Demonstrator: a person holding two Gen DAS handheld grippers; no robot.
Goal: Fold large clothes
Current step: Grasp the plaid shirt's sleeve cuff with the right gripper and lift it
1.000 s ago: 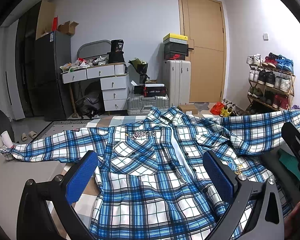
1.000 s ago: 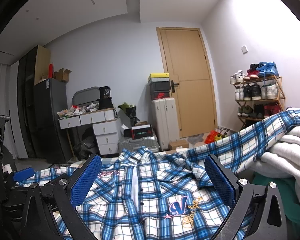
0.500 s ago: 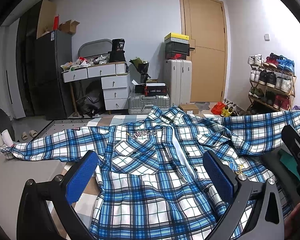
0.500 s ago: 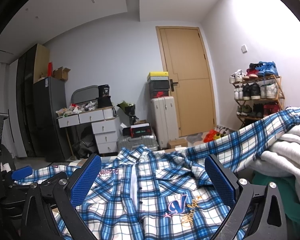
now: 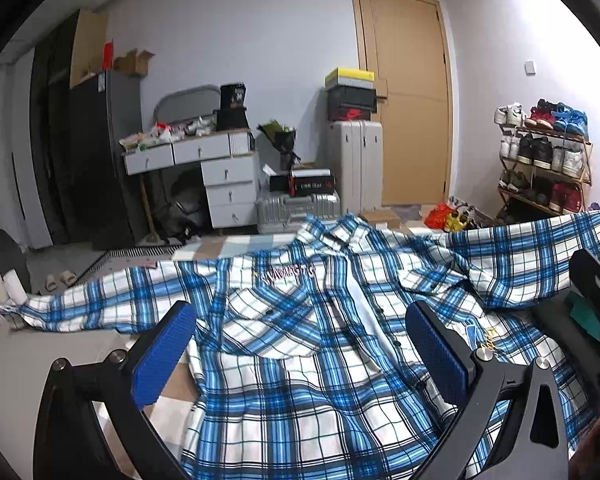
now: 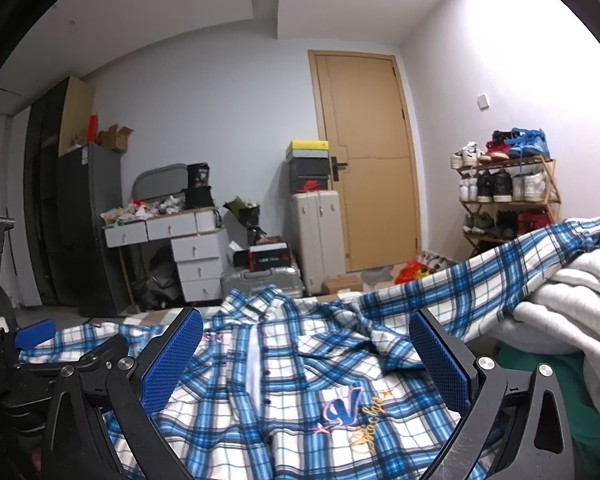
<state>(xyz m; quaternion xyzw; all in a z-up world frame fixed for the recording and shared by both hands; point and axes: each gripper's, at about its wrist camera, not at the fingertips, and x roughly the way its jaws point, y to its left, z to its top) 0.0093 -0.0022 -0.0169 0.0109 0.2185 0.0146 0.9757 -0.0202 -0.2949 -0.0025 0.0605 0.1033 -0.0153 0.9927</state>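
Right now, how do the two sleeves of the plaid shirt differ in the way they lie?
The left sleeve lies low and nearly flat, stretched out sideways over the surface. The right sleeve climbs upward and drapes over a pile of grey-white cloth, so its cuff sits higher than the collar. The left sleeve rests on nothing bulky. Both are spread out, not folded in, and no gripper holds either.

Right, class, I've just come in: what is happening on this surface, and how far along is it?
A person holds a two-finger gripper in each hand over a blue and white plaid shirt that lies face up, buttoned, with both sleeves spread wide. The left gripper and the right gripper both hover open above the shirt body, gripping nothing. No fold is made yet. The shirt's one sleeve drapes over a pile of pale grey cloth on the right.
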